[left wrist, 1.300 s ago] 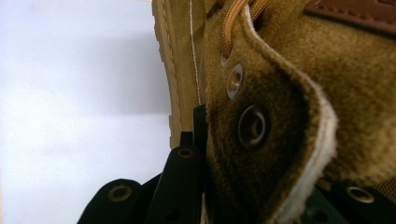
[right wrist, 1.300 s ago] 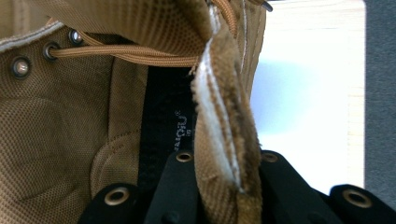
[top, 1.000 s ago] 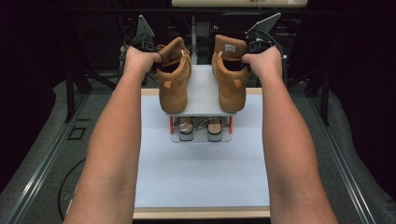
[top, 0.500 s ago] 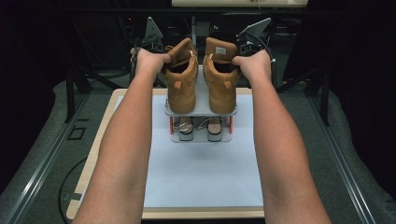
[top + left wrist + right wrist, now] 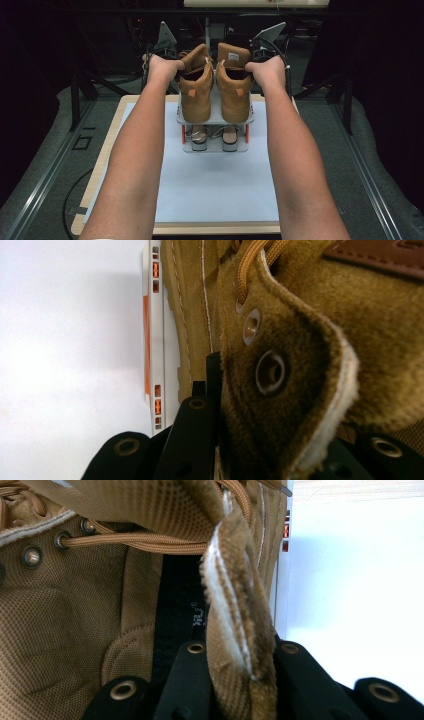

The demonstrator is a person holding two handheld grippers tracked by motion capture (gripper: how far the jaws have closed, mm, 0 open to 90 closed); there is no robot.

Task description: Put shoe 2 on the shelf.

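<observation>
Both boots have come down and in toward the shoe rack [image 5: 215, 119] since the earlier frame and now stand on its top shelf, heels toward the person. On the rack's left half is the left boot [image 5: 195, 90], on its right half the right boot [image 5: 234, 85], the two just beside each other. Below them, the rack's lower shelf holds a pair of sandals [image 5: 215, 137]. At the rack's far end, the left gripper [image 5: 212, 390] is clamped on the left boot's collar, and the right gripper [image 5: 235, 650] pinches the right boot's collar edge.
</observation>
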